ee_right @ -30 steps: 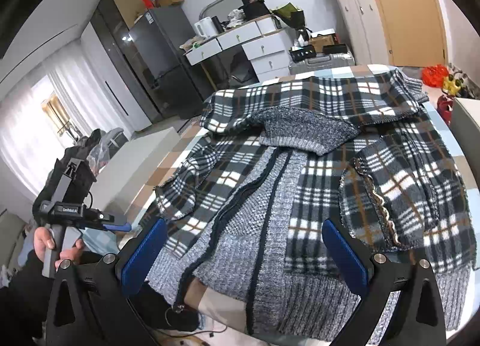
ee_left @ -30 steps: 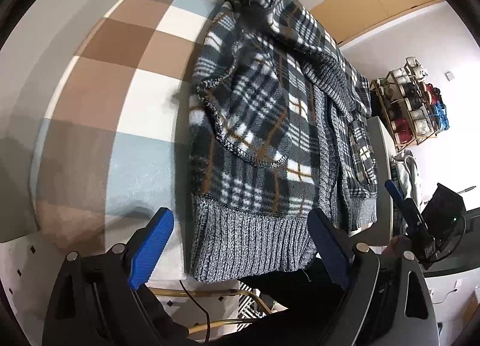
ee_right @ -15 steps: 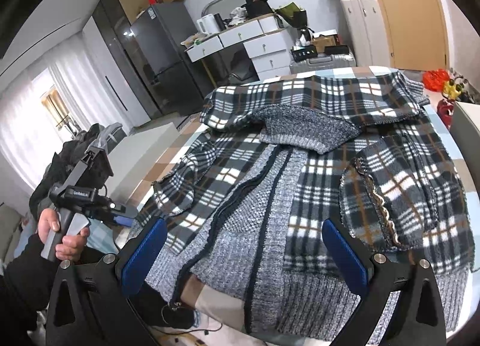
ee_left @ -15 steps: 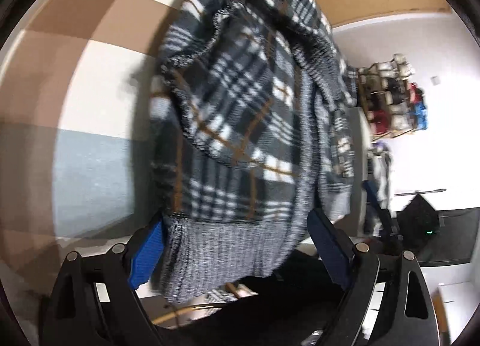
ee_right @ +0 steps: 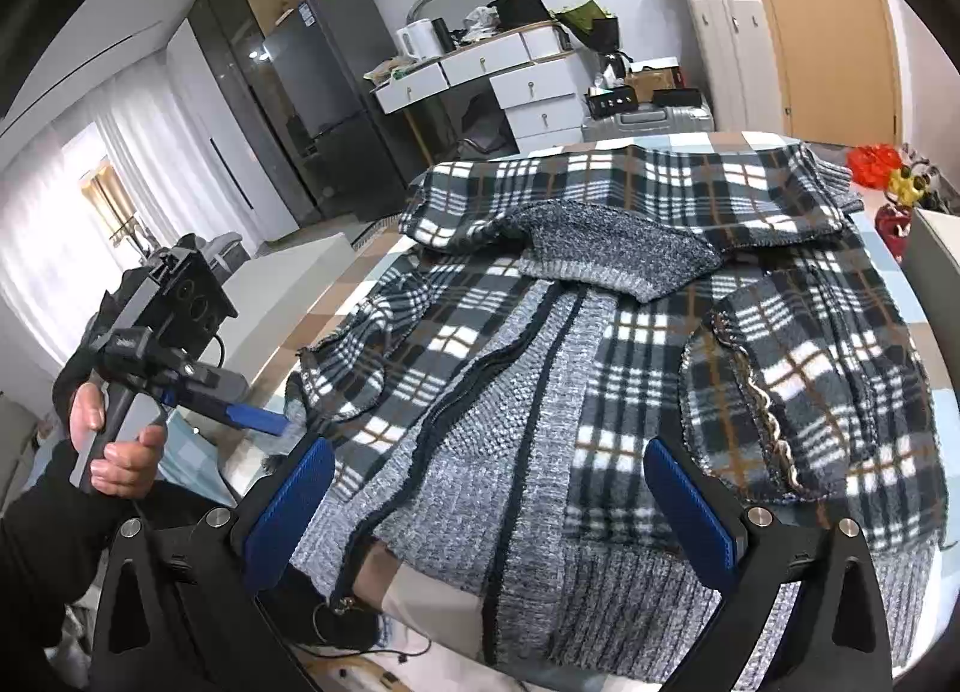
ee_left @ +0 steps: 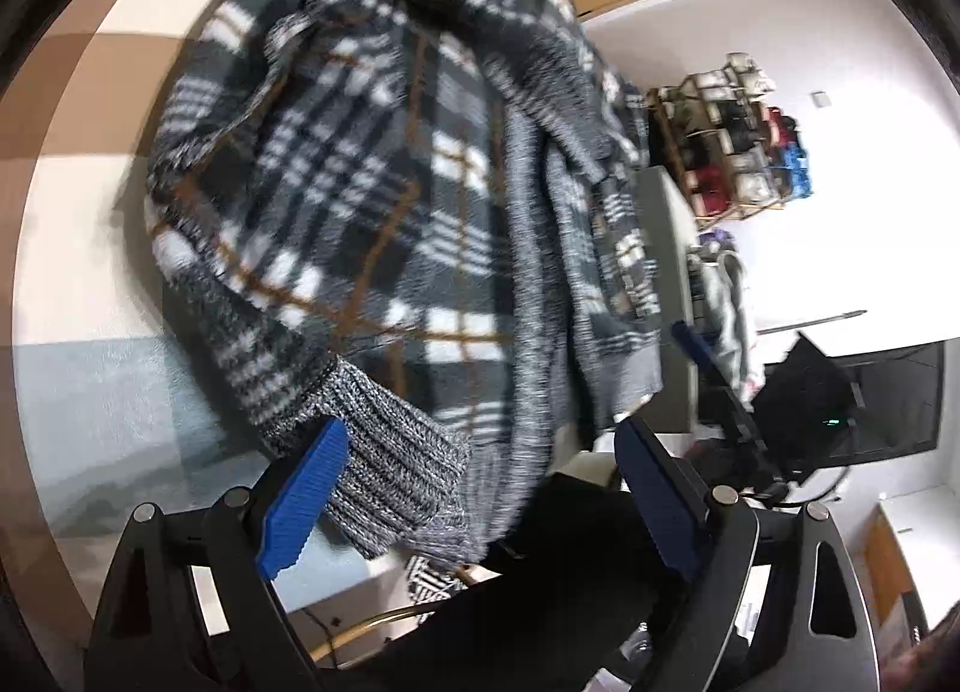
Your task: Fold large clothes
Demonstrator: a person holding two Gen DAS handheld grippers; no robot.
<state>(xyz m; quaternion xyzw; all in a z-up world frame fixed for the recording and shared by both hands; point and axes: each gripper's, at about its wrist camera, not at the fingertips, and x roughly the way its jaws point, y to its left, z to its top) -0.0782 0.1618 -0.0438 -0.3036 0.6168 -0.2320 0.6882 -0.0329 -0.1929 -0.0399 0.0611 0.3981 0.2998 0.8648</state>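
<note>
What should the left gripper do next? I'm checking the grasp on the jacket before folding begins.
Probably ease the left gripper slightly forward and close it on the ribbed hem of the plaid jacket. Its jaws stand wide open with the hem corner lying between them, one blue pad at the knit edge, nothing gripped. The right gripper hovers open over the hem too.

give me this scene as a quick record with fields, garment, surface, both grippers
garment: plaid jacket with grey knit hem, lying front up, unfolded
surface: checked bed cover
left hand-held gripper: open, knit hem corner between its fingers, not clamped
right hand-held gripper: open, over the jacket's hem, nothing held
person: hand holds the left hand-held gripper's handle
</note>
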